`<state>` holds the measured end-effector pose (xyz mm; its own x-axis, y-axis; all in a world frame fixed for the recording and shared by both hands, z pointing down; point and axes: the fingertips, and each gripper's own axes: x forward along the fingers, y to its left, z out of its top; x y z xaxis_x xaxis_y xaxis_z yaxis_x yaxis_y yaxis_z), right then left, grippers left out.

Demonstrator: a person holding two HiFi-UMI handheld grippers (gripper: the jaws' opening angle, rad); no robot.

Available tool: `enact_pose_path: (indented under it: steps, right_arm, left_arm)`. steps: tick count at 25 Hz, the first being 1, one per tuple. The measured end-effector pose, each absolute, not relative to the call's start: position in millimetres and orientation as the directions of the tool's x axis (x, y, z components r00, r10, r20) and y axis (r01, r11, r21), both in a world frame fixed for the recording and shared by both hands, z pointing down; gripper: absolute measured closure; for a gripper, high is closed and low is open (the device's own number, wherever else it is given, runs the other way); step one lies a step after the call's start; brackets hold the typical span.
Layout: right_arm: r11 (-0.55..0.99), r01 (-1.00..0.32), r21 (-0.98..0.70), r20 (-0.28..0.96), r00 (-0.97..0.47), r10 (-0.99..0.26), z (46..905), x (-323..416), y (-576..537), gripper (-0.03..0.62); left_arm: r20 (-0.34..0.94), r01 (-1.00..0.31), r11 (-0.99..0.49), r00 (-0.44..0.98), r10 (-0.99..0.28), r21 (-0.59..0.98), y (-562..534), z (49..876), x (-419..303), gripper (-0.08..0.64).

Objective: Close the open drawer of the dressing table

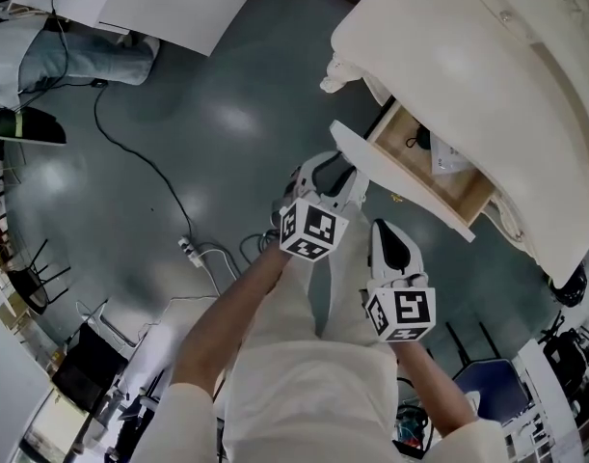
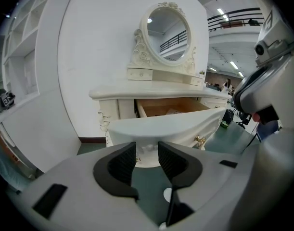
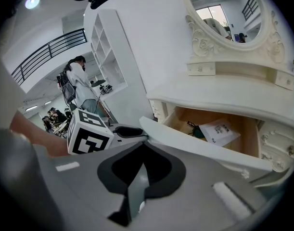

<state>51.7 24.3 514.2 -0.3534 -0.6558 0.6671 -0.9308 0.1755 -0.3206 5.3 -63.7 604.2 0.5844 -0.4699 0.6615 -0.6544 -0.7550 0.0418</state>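
Note:
The cream dressing table (image 1: 487, 56) stands at the upper right of the head view. Its drawer (image 1: 439, 167) is pulled out, and the curved drawer front (image 1: 395, 177) faces me. Inside lie a white paper packet (image 3: 219, 131) and a small dark item (image 3: 195, 128). My left gripper (image 1: 344, 174) is at the drawer front's left end. Its jaws are open with nothing between the pads (image 2: 123, 162); the drawer front (image 2: 166, 124) fills the view just ahead. Whether it touches I cannot tell. My right gripper (image 1: 386, 231) hangs a little short of the drawer front (image 3: 204, 148), shut and empty (image 3: 143, 143).
An oval mirror (image 2: 166, 28) tops the table, with small drawers beneath it. A cable and power strip (image 1: 190, 249) lie on the grey floor to the left. A seated person (image 1: 72, 56) is at the top left. Chairs and clutter ring the lower edges.

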Motion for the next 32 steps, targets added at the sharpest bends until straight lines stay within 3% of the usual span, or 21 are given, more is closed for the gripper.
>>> enact_pose_path:
  steps: [32]
  right_arm:
    - [0.118, -0.933, -0.341, 0.666, -0.328, -0.670, 524, 104, -21, 0.591]
  left_arm:
    - [0.639, -0.673, -0.739, 0.583, -0.503, 0.032, -119, 601, 56, 0.477]
